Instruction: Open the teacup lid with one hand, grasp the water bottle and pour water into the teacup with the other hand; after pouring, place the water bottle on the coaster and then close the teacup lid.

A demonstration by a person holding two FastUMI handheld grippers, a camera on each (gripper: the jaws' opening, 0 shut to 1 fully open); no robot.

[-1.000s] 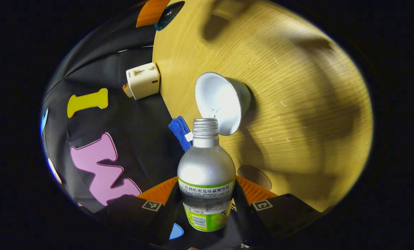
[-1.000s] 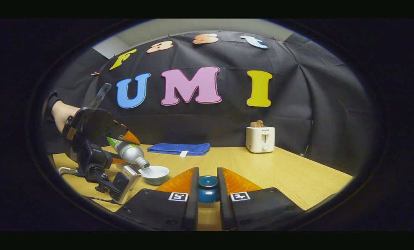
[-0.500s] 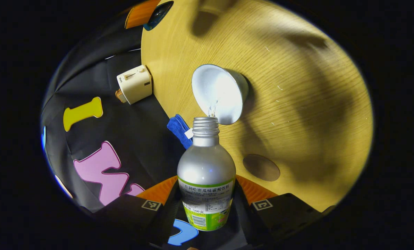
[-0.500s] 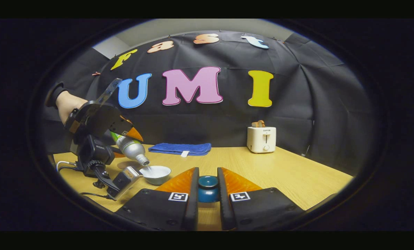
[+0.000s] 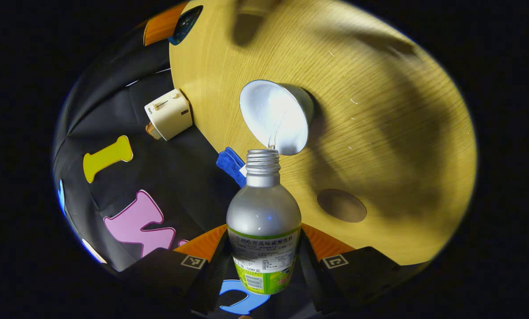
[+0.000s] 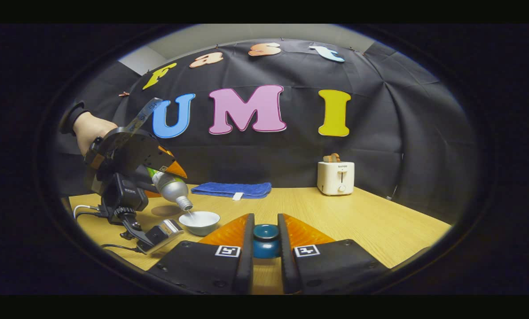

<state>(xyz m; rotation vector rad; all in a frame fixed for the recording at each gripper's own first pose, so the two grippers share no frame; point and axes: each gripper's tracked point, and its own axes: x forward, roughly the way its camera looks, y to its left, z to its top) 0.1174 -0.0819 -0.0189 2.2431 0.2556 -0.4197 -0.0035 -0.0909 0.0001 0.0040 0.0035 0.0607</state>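
Left gripper [image 5: 264, 261] has lifted a bit vs a sec ago, still clamped on the water bottle [image 5: 263, 221], thin stream into the teacup [image 5: 275, 116]. Right gripper [image 6: 265, 248] pinches the lid [image 6: 265, 240]. Pour's ongoing imo; coaster [image 5: 341, 205] waits nearby.

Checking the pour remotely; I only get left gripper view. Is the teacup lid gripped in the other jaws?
Observer: Yes. In right gripper view the lid sits between the jaws of the right gripper, and both press on its sides.
Operator: Is the bottle mouth touching the cup?
Observer: No. Seen side-on, the bottle is tilted mouth-down. Its mouth is just above the rim of the teacup, with a thin stream falling in.
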